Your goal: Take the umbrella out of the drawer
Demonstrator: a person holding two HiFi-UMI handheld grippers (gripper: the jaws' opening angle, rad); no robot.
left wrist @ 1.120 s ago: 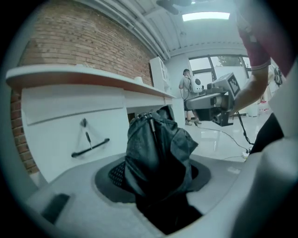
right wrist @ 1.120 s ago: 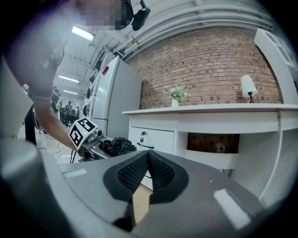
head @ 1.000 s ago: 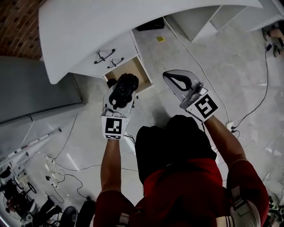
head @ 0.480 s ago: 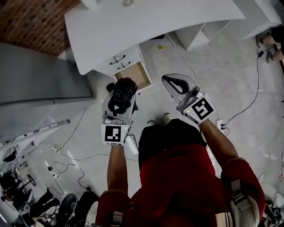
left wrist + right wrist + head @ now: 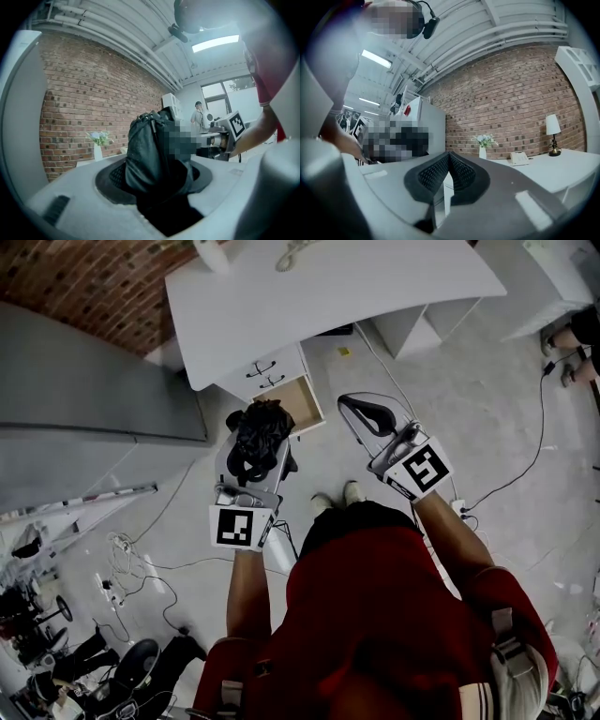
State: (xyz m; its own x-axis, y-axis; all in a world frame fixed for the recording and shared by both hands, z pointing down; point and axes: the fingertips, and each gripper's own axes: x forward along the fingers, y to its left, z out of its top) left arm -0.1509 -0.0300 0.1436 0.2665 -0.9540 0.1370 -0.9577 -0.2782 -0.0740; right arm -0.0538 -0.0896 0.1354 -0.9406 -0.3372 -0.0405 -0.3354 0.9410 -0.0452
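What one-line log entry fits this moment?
left gripper: jaws shut on black folded fabric umbrella | right gripper: jaws shut, empty | white wood-lined drawer: open, umbrella out

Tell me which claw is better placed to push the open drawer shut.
Probably the right claw: shut and empty, so free for the drawer, while the left claw grips the umbrella.

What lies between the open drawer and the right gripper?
Only bare floor shows between the drawer and the right gripper, in the head view.
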